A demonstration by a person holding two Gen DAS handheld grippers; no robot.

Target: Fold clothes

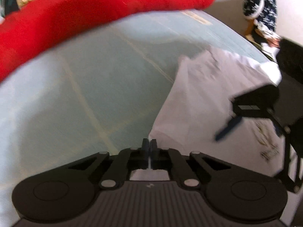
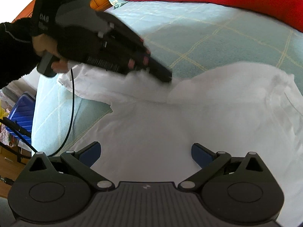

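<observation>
- My left gripper (image 1: 151, 151): fingers pressed together, with a thin strip of white cloth showing between the pads. It pinches an edge of the shirt (image 1: 204, 102).
- From the right wrist view, the left gripper (image 2: 166, 78) reaches down at a slant into a raised, bunched fold of the shirt (image 2: 151, 128); my left hand (image 2: 47, 49) grips its handle, in a dark fuzzy sleeve (image 2: 13, 56).
- My right gripper (image 2: 144, 154): fingers spread wide, blue pads apart, nothing between them, directly over the flat white cloth.
- From the left wrist view, the right gripper (image 1: 227, 126) is blurred over the shirt; I cannot confirm contact.
- The shirt lies on the bed (image 1: 90, 79), partly flat, partly rumpled, with dark print near one edge.
- The bed cover is pale blue-green with yellowish check lines.
- A red pillow (image 1: 75, 17) lies along the far side of the bed, apart from the shirt.
- A blue crate (image 2: 23, 111) stands on the floor beside the bed.
</observation>
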